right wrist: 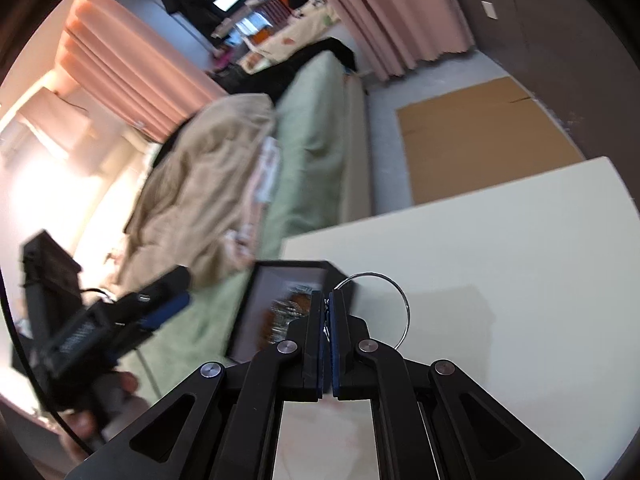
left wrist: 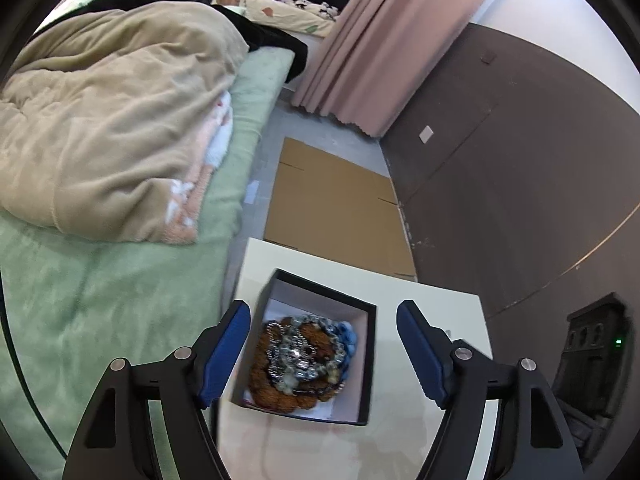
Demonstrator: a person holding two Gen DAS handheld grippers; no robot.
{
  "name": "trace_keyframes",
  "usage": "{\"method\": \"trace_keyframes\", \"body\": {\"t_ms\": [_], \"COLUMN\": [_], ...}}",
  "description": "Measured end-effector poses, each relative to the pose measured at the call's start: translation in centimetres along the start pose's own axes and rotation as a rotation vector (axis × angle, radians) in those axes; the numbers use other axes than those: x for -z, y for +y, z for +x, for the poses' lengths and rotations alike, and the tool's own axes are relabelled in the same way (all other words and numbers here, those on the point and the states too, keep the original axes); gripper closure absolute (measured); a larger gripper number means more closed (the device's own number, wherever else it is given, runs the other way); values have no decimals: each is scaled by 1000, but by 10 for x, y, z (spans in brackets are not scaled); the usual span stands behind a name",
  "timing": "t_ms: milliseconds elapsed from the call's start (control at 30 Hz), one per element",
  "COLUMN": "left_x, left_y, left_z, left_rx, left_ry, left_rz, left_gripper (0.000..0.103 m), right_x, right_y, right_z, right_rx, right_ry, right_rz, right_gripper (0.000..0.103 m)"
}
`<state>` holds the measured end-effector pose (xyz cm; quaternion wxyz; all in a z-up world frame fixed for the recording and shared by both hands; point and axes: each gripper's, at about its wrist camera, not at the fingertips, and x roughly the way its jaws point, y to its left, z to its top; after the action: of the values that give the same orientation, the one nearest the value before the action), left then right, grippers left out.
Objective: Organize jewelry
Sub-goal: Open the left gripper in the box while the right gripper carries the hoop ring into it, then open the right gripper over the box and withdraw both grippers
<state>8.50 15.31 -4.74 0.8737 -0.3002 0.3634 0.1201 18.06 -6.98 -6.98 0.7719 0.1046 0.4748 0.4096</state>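
Behind the white table sits a green bed. Right gripper is pinched tight on a thin silver ring bangle, low in the picture. Just left of it waits the black square box, full of beaded bracelets. Left gripper hangs wide over it, empty.

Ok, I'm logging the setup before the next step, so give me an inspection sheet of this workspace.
Surface: white table, mostly bare.
Job's things: black box open, holding a heap of beaded jewelry; thin metal ring held over the table.
Clutter: nothing seen on the table.
Grippers: left gripper open above the box, nothing between its pads; right gripper shut on the metal ring.
Cables: a thin dark cable near the left gripper.
Surroundings: bed with beige blanket, pink curtains, flat cardboard on the floor.
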Motion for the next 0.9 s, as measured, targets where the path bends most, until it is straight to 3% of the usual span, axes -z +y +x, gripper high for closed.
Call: {"method": "trace_keyframes", "body": {"t_ms": [200,400,467,500,533,600,900], "left_x": [-8,-11,-11,-11,-11,-10,2], "left_y": [16,29,31,31,31,30,17], "left_z": [-8,-13,-14,-15,-15,-17,-17], "left_rx": [-37,-36,-39,-41,-44,-48,-60], "left_ry": [-15,-24,-23,-23,-23,-23,5], "left_rz": [-19,-50,-52,-51,-50,-41,19], "left_gripper": [27,27,27,27,27,27,27], "right_x": [0,0,-1,0,1,2,1], "right_y": [25,48,55,57,56,50,19], "right_z": [8,35,45,47,45,39,20], "right_rx": [-132,-254,-263,-228,-203,-180,-95], "right_ry": [-33,-6,29,28,-3,-41,-28], "right_rz": [-28,-14,-24,-29,-23,-14,27], "right_gripper": [99,95,57,27,19,19,19]}}
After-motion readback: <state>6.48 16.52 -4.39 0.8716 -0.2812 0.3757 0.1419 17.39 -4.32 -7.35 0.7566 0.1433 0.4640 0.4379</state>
